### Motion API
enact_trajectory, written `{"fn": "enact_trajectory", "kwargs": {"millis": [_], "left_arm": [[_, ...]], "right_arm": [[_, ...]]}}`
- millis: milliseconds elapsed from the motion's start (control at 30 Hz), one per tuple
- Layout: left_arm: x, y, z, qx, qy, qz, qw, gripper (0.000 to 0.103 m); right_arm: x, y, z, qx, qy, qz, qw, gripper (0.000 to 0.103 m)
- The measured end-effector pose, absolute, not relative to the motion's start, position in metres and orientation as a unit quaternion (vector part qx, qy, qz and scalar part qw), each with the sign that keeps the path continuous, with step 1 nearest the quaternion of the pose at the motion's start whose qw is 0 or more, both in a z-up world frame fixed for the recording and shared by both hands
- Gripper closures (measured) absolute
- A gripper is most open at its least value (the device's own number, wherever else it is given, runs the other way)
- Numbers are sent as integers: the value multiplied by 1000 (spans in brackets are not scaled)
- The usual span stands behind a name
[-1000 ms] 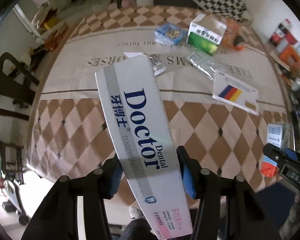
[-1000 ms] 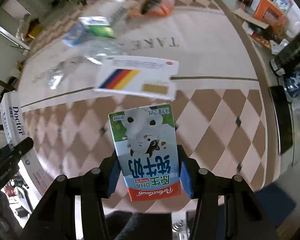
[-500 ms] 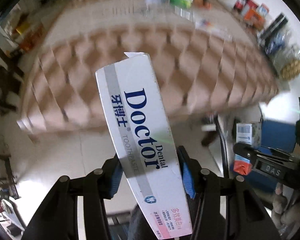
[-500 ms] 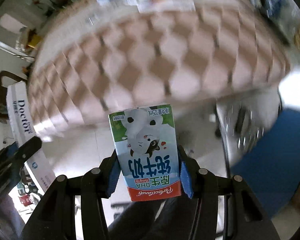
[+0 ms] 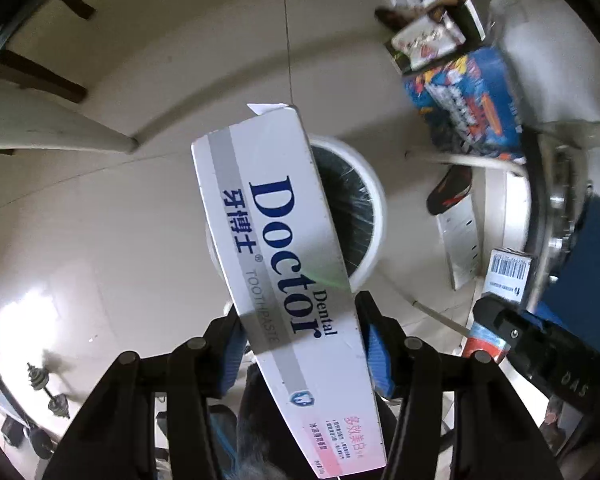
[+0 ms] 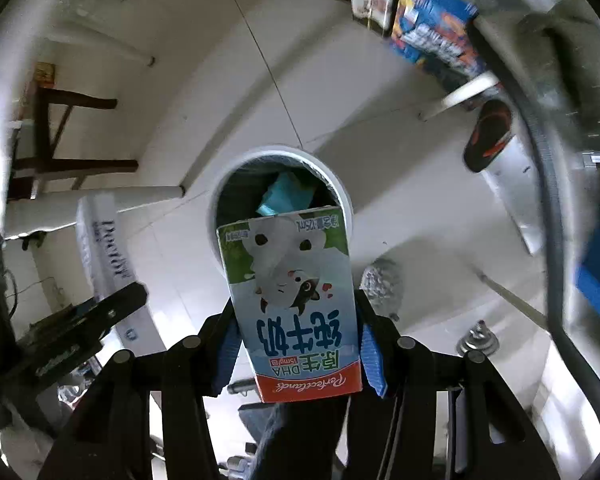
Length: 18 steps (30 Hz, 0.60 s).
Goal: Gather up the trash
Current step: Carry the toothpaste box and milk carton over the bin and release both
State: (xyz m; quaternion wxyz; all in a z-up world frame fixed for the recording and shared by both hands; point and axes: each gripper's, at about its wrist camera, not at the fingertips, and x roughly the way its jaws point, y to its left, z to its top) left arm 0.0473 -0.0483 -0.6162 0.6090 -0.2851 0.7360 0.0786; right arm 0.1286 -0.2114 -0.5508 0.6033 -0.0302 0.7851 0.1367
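Our left gripper (image 5: 300,344) clamps a long white cardboard toothpaste box (image 5: 284,280); our right gripper (image 6: 296,344) clamps a small green-and-white milk carton (image 6: 296,304); both hang over the round white bin (image 6: 340,188).

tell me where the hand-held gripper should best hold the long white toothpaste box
Across its two long narrow edges near the lower end, as the left hand-held gripper does now on the long white toothpaste box. The flat, slim carton gives parallel sides there, and its free end points down at the white round bin.
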Motion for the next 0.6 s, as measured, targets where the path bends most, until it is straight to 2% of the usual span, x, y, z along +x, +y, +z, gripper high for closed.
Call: {"fn": "enact_trajectory", "kwargs": {"millis": [67, 100, 133, 167, 200, 233, 267, 300, 333, 433, 600], "left_arm": [[50, -47, -642, -292, 741, 74, 600, 51], [50, -44, -654, -297, 743, 75, 595, 47], [48, -41, -660, -303, 742, 76, 593, 33], [44, -38, -664, -310, 737, 80, 596, 25], [42, -34, -667, -318, 729, 87, 600, 24], [39, -31, -668, -326, 724, 93, 601, 21], [35, -28, -668, -331, 721, 101, 600, 11], [31, -27, -667, -332, 717, 111, 603, 3], [27, -27, -664, -325, 713, 121, 610, 0], [12, -27, -657, -290, 701, 155, 633, 0], [-5, -33, -649, -253, 699, 196, 640, 0]], "right_arm": [[127, -211, -588, -23, 789, 136, 598, 49], [128, -210, -603, -23, 791, 136, 596, 49], [129, -208, -617, -24, 793, 137, 593, 48], [130, -206, -637, -20, 798, 138, 586, 48], [130, -206, -650, -12, 803, 141, 579, 46], [130, -205, -659, -4, 805, 145, 576, 32], [131, -206, -670, 8, 806, 150, 573, 16], [130, -206, -675, 14, 805, 154, 573, 11], [129, -206, -678, 18, 804, 157, 573, 8], [124, -206, -688, -4, 801, 155, 579, 0], [109, -201, -679, -78, 784, 145, 599, 0]]}}
